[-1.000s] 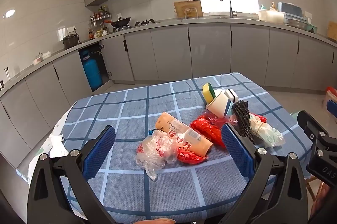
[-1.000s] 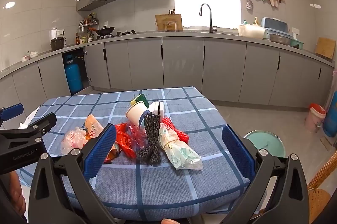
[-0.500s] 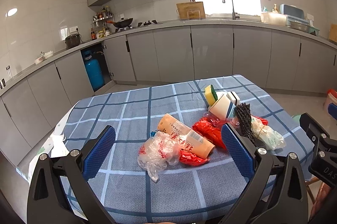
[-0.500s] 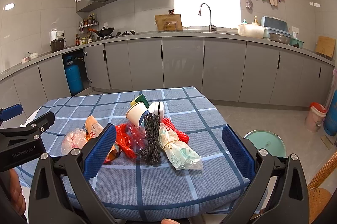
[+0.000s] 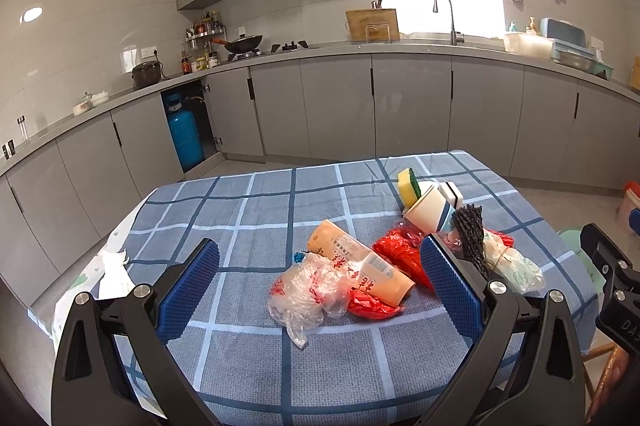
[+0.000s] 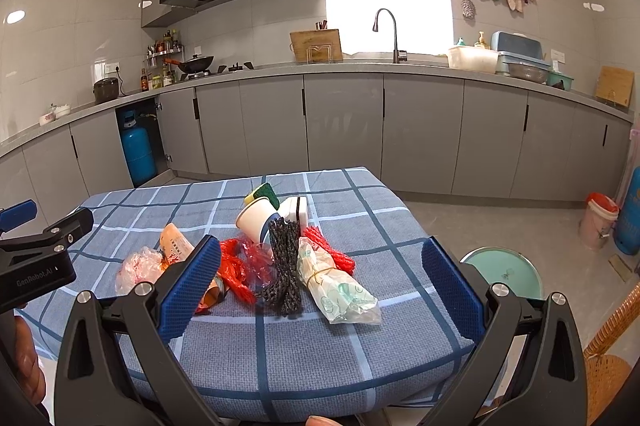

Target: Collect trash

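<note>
I have barely moved in the last second: my left gripper has drifted a touch so the trash sits slightly lower and more centred between its blue pads, and my right gripper shows almost the same picture as before, so I read this as the lining-up stage with nothing collected yet. Both sets of jaws stand wide open and hold nothing. Nearest to the left gripper lies the crumpled clear plastic bag, touching the orange tube that lies on its side across a scrap of red plastic. Nearest to the right gripper is the tied clear bag, just beside the dark braided cord bundle, with red netting spreading out to its left. Behind those, the paper cup lies tipped over against a white block, and the yellow-green sponge stands at the back of the heap. All of it rests on the blue checked table, near my side and towards its right edge. Beyond the table on the floor I can see a pale green round bin lid, which I judge to be the likely drop point. My guess is the left gripper takes the plastic bag first.
</note>
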